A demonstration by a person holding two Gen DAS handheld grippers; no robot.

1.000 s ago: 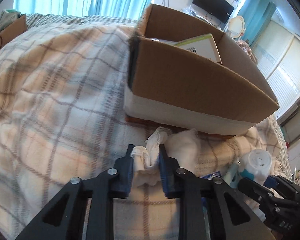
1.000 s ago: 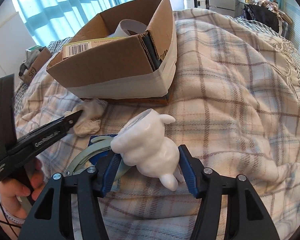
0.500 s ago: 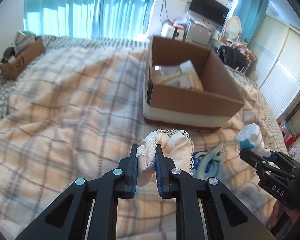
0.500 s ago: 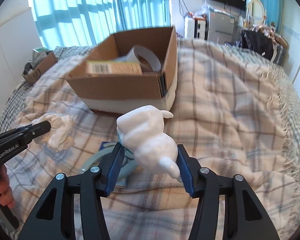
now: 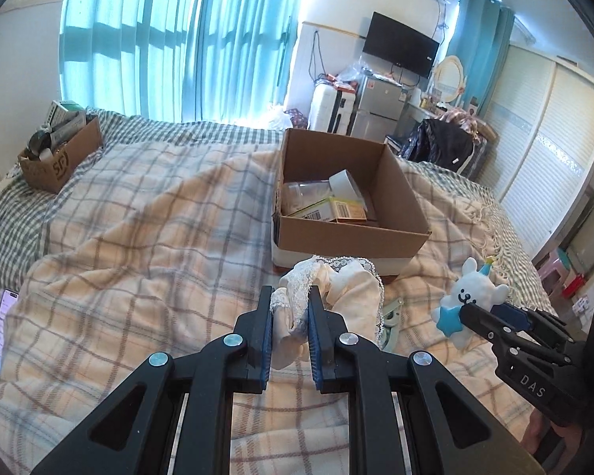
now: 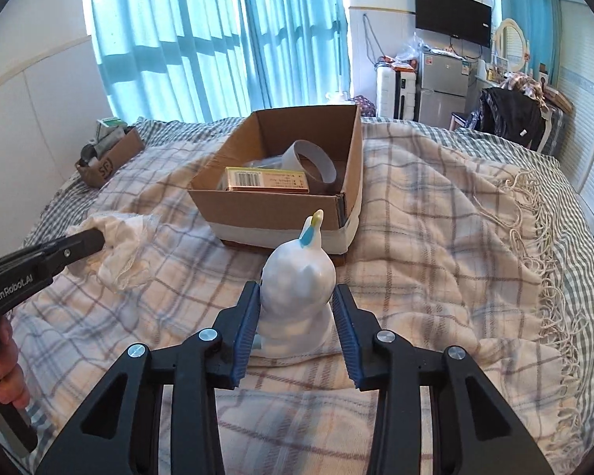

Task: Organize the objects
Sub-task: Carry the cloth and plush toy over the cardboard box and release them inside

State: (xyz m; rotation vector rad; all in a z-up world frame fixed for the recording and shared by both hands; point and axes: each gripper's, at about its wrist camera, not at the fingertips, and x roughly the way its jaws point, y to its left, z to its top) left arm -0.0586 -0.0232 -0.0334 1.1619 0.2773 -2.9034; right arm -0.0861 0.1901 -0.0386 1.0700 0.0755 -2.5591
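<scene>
My left gripper is shut on a white lace-edged cloth and holds it up above the plaid blanket; the cloth also shows in the right wrist view. My right gripper is shut on a white rabbit figurine with a blue and yellow horn, held upright above the bed; the figurine also shows in the left wrist view. An open cardboard box sits ahead on the bed, holding a tape roll, a yellow carton and clear plastic.
A pale green ring-shaped item lies on the blanket under the cloth. A small brown box of odds stands at the far left of the bed. A phone lies at the left edge. A fridge and TV stand beyond the bed.
Both grippers have risen well above the bed, away from the box, carrying the cloth and the figurine. The figurine has turned from lying tilted to upright.
</scene>
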